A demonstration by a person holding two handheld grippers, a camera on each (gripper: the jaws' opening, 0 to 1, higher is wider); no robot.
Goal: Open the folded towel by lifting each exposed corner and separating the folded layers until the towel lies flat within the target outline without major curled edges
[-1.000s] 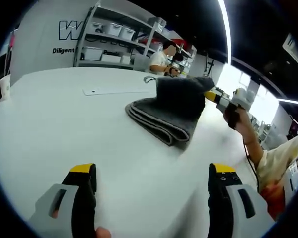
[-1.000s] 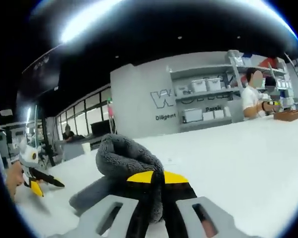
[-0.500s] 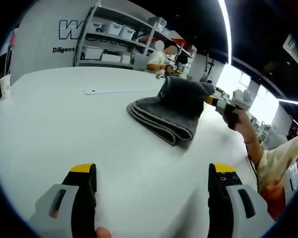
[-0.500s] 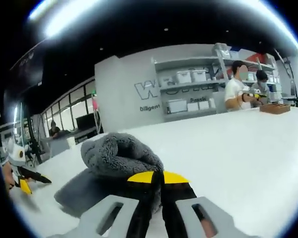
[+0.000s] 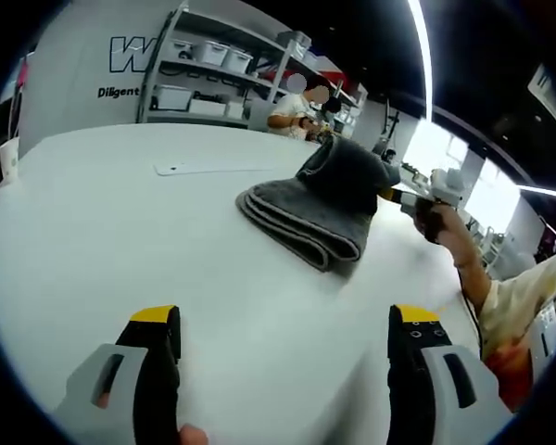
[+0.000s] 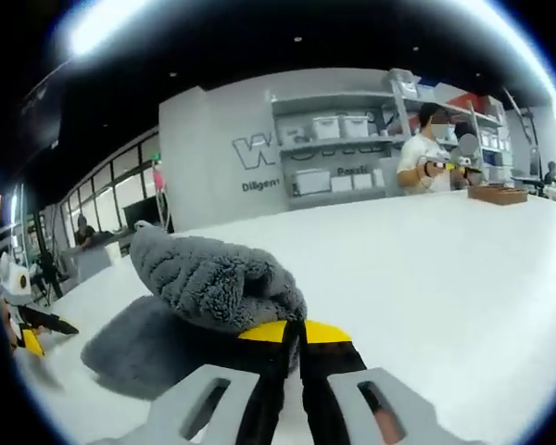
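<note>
One grey towel point(image 5: 315, 209) is seen right of centre in the left gripper view, still folded in stacked layers on a white table point(image 5: 120, 250), with one corner raised into a hump at its far right end. That corner is pinched by the right gripper point(image 6: 292, 336), whose two yellow-tipped jaws are pressed together on the cloth at the bottom centre of the right gripper view; there the towel point(image 6: 213, 283) rises as a bunched fold directly above the jaws and blocks the table surface behind it. In the left gripper view the right gripper point(image 5: 410, 197) is partly hidden behind the raised corner, with a hand point(image 5: 435, 222) and a sleeve behind it at the right edge.

The left gripper point(image 5: 285, 348) is held with its two jaws spread wide at the bottom of its view, well apart from the towel and with nothing between them. In the right gripper view it point(image 6: 32, 324) appears small at the left edge.

One flat white sheet point(image 5: 213, 169) lies on the table beyond the towel, and one cup point(image 5: 9, 159) stands at the left edge. A shelving rack point(image 5: 213, 79) carrying several white bins stands against a grey wall in the upper part of the frame. Two people point(image 5: 292, 111) are seen near the rack, at the table's far side.
</note>
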